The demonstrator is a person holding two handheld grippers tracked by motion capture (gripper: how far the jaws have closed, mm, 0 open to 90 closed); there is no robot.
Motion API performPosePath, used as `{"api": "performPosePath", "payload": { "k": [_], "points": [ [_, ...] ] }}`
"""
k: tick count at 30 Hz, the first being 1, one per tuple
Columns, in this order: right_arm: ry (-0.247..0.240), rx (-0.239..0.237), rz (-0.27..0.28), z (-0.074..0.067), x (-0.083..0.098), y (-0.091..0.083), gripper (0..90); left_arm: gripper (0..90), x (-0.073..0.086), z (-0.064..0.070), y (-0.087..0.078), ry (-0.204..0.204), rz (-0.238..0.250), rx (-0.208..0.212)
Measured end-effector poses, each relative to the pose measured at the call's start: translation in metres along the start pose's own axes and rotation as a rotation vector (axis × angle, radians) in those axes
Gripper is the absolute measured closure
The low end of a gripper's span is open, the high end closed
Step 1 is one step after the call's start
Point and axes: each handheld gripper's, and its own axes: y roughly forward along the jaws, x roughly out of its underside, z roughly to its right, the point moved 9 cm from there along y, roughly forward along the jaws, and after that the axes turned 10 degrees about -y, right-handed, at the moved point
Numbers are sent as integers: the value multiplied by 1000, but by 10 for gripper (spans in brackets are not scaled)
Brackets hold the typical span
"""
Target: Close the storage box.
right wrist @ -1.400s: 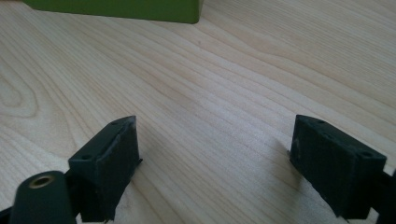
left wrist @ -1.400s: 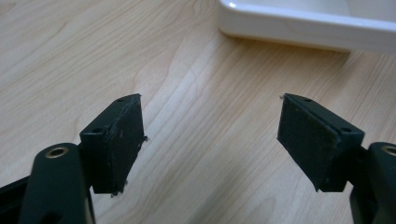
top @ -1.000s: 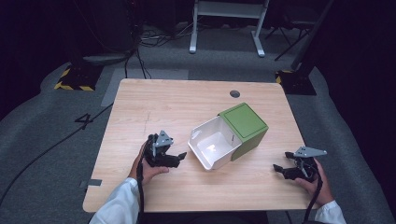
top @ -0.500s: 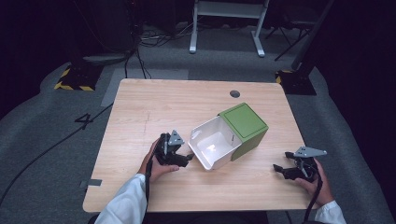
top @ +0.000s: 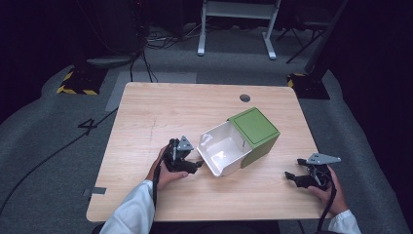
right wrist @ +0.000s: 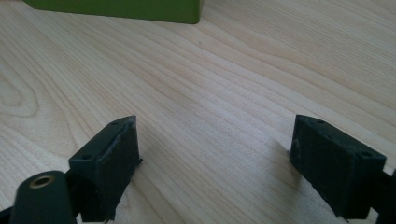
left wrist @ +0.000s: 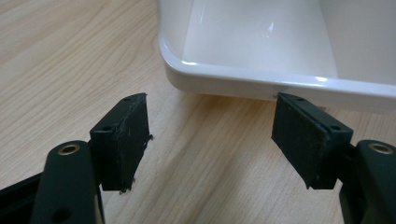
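Drawer: white drawer [left wrist: 261, 46], pulled out of its green box [top: 255, 129], empty inside; its front rim lies just ahead of the left jaws, across their upper right.
Left gripper: left gripper [top: 195, 163] low over the table [top: 160, 112], jaws apart with only bare wood between them. They have just been narrowing. The right-hand jaw tip sits at the rim's underside, touching or just short of it; I cannot tell which. The left-hand jaw stands clear of the drawer's rounded corner.
Right gripper: right gripper [top: 290, 178] well apart from the box, jaws spread wide on nothing, wood grain between them; the box's green corner lies far ahead, beyond the left-hand jaw.
Step in hand: probably lining up on the drawer front, to push it home or grip its rim.
Next move: the left jaws likely need to square up to the rim, so that a push runs straight into the box; the right gripper may have to steady the green box against sliding.
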Motion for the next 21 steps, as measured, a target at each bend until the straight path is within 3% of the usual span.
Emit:
{"api": "performPosePath", "payload": {
  "k": [21],
  "points": [
    [0, 0, 0, 0, 0, 0, 155, 278, -18, 19, 28, 34, 16, 19]
  ]
}}
